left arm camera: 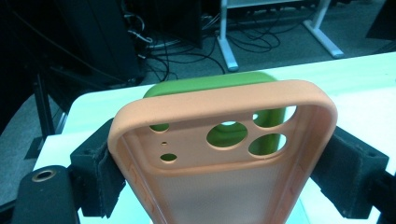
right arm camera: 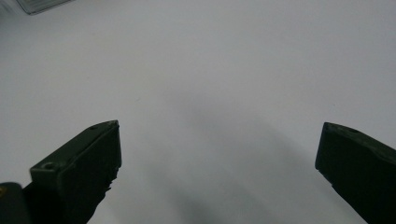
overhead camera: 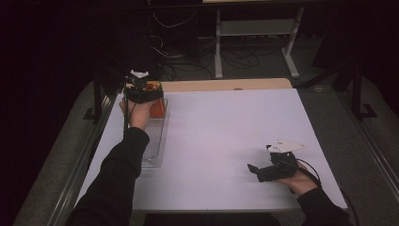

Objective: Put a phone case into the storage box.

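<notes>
The left gripper (overhead camera: 143, 93), at the upper left of the high view, was clamped on an orange phone case (left arm camera: 224, 154), its black jaws pressing the case's two long sides. In the left gripper view the case filled the centre and lower part of the frame, camera cut-outs facing up, and a green phone case (left arm camera: 210, 84) showed just behind it and through those holes. A clear tray (overhead camera: 155, 136) lay on the white table (overhead camera: 226, 141) under that hand at the left of the high view. The right gripper (overhead camera: 256, 170) rested at the lower right, jaws apart over bare table with nothing between them.

The step in hand looked like setting the orange case into the tray beside the green one. The next move would call for lining it up, lowering gently, then releasing cleanly.
</notes>
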### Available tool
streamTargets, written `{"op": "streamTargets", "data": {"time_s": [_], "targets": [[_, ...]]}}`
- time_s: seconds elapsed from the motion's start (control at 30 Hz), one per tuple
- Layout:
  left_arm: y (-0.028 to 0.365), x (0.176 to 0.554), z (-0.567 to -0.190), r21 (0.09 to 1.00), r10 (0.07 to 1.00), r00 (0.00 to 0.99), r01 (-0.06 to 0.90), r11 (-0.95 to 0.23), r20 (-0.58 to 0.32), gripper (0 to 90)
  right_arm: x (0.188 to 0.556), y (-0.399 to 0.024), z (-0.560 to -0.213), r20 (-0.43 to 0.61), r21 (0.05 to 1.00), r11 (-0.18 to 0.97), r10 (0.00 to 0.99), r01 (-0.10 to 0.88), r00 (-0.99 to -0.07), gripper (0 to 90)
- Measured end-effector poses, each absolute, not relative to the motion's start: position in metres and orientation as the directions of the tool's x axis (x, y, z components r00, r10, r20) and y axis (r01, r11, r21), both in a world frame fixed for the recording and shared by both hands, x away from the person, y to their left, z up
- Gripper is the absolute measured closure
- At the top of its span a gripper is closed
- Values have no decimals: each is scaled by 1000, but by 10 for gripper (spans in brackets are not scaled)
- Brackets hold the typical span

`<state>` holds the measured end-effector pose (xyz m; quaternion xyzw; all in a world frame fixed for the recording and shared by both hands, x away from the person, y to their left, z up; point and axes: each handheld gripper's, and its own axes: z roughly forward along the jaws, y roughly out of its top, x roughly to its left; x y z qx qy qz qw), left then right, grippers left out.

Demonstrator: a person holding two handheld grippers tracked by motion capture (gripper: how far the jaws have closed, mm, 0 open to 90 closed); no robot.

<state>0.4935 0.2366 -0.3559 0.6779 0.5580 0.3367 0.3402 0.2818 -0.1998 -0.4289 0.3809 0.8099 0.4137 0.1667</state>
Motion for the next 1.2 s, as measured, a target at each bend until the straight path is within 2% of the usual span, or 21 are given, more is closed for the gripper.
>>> {"op": "streamTargets", "data": {"time_s": [0.63, 0.9, 1.2], "targets": [[234, 497, -370, 844, 986, 143, 516, -147, 84, 122, 281, -200, -429, 47, 793, 370, 754, 483, -655, 0], [236, 496, -369, 851, 986, 152, 505, -141, 73, 20, 281, -200, -429, 49, 795, 369, 753, 482, -657, 0], [243, 484, -354, 847, 974, 214, 502, -173, 72, 0, 280, -199, -429, 56, 791, 370, 749, 488, -660, 0]]}}
